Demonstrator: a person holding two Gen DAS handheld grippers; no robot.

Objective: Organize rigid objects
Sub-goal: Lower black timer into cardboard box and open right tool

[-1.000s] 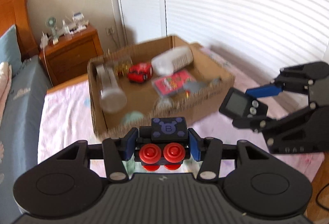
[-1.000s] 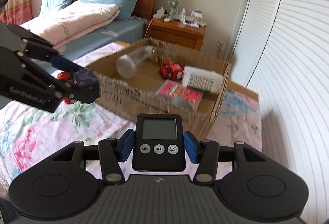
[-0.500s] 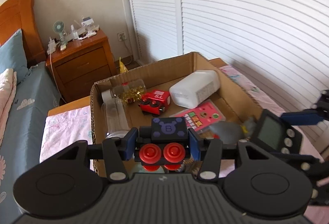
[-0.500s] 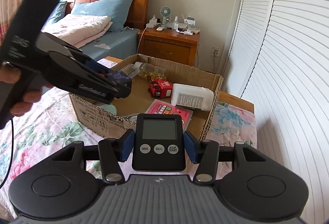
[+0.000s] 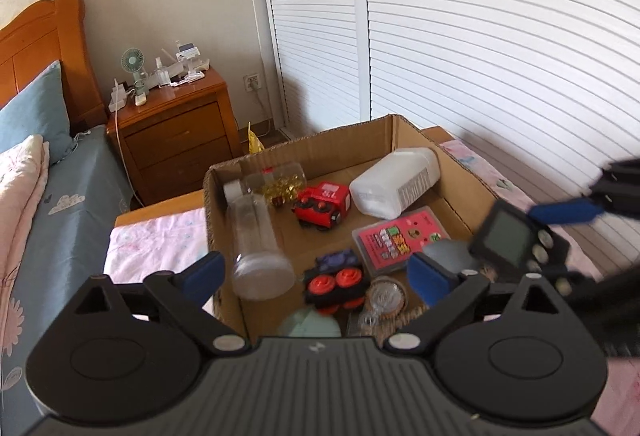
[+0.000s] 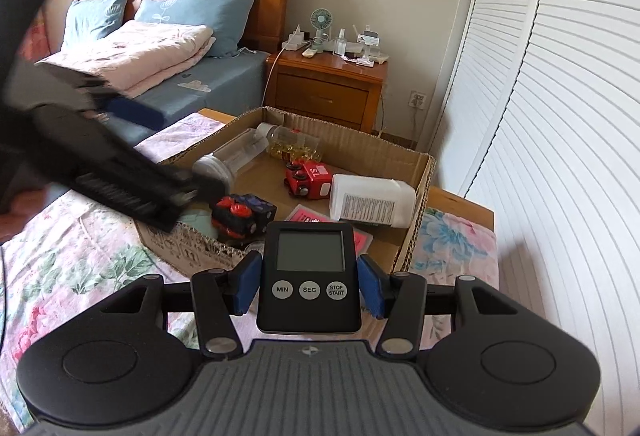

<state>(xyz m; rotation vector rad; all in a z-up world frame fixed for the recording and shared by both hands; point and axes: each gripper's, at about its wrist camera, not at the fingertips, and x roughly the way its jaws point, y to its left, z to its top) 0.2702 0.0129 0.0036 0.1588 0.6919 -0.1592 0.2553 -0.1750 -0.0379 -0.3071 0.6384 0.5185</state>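
An open cardboard box (image 5: 404,133) (image 6: 422,175) sits on the flowered bedspread. Above its near end my left gripper (image 5: 318,276) is opening, its blue pads far apart. The black toy car with red wheels (image 5: 336,284) (image 6: 242,215) lies free in the box below them. The box also holds a clear bottle (image 5: 256,236), a red toy train (image 5: 324,205) (image 6: 308,181), a white jug (image 5: 394,181) (image 6: 372,201) and a pink card pack (image 5: 400,238). My right gripper (image 6: 307,286) is shut on a black digital timer (image 6: 310,276) (image 5: 518,238), held beside the box's right corner.
A wooden nightstand (image 5: 176,131) (image 6: 328,87) with a small fan and chargers stands behind the box. White louvred closet doors (image 5: 480,35) run along the right. A bed with blue pillows and a folded quilt (image 6: 132,55) lies to the left.
My left gripper moved forward over the box, then spread its jaws and dropped the black toy car into the box. The right gripper drifted slightly toward the box, still gripping the timer.
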